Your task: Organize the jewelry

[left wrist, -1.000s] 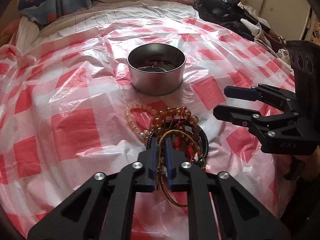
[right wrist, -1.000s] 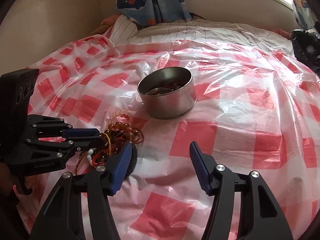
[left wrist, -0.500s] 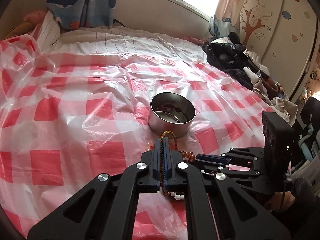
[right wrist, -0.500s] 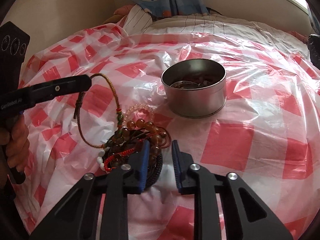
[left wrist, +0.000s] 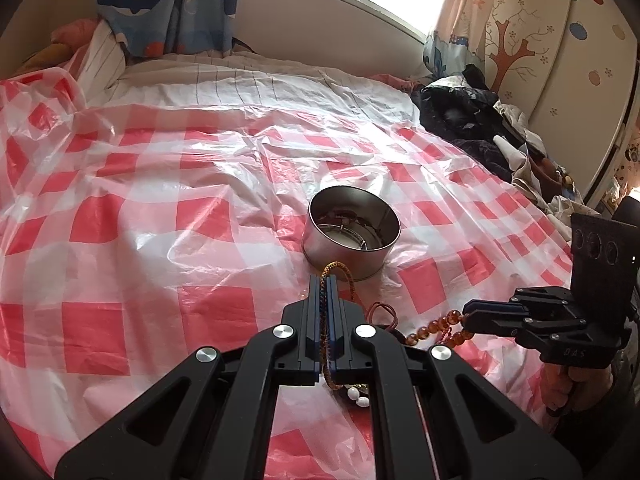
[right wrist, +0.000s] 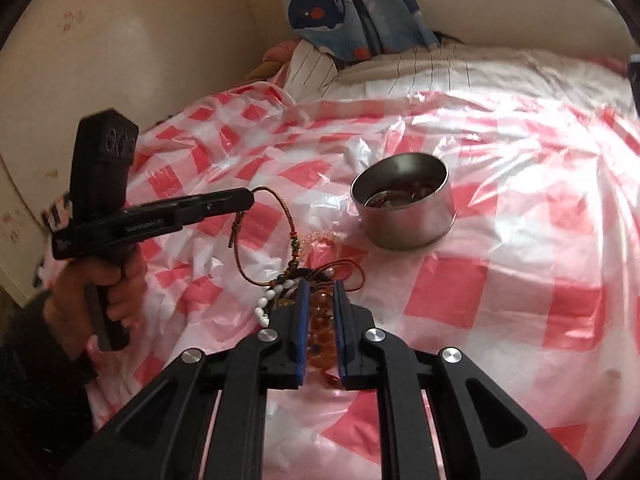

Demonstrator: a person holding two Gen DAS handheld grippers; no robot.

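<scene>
Left claw (left wrist: 325, 280) clamped tight on braided cord bracelet (right wrist: 280, 216), lifted above bed; right claw (right wrist: 320, 300) nearly closed on amber bead bracelet (right wrist: 320, 320) in tangled pile (right wrist: 304, 276); pull apart slowly, then carry cord over tin (left wrist: 352, 236), release inside rim.

Counts, both views:
- Grippers: two, left (left wrist: 325, 280) and right (right wrist: 320, 288).
- Tins (left wrist: 353, 236): one, round, metal.
- Braided cord bracelets (right wrist: 280, 216): one, lifted.
- Amber bead strings (left wrist: 436, 326): one, lifted.
- Further bracelets in the tangled pile (right wrist: 308, 276): number cannot be told.
- Checked plastic sheets (left wrist: 120, 208): one.
- Whale-print curtains (left wrist: 160, 4): one.
</scene>
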